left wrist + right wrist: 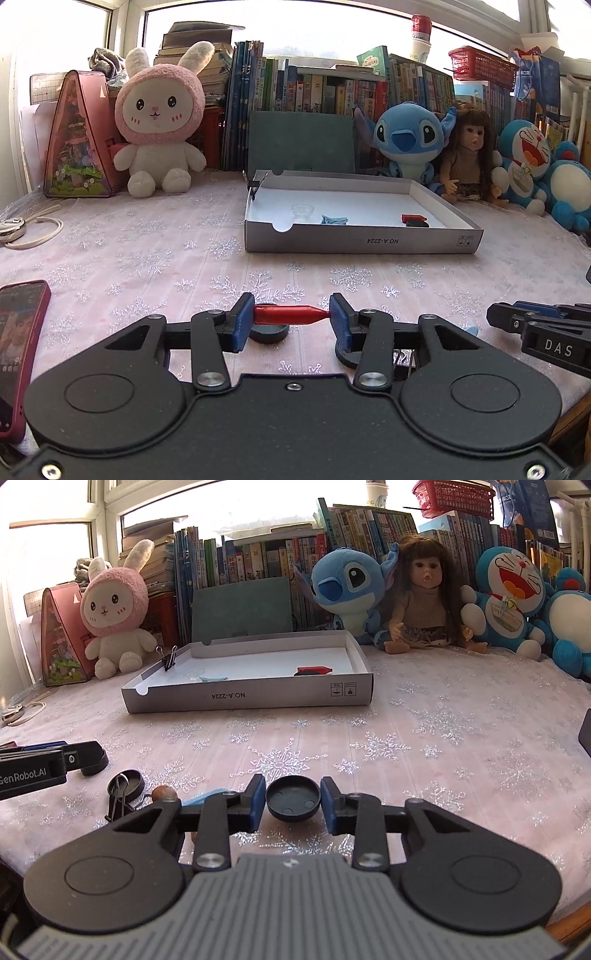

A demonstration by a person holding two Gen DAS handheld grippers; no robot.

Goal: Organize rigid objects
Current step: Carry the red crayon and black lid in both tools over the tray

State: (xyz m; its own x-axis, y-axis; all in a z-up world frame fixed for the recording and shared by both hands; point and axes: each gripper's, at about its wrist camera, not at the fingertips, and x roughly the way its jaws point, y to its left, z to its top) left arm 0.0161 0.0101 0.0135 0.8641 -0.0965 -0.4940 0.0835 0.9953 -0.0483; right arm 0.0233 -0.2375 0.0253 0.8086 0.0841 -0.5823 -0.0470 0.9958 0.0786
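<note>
Nearest, at the worktop's front edge, the left tongs [291, 315] clamp a red cone-tipped piece [290, 315] end to end, while the right tongs [293, 799] bracket a black round cap [293, 798], contact unclear. Farther back, mid-worktop, sits the white box [251, 698], holding a red-and-black piece [314, 671].

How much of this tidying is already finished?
Partly. The white box already holds a red piece and a blue clip. The left gripper holds a red cone, the right gripper a black disc. A binder clip waits.
</note>
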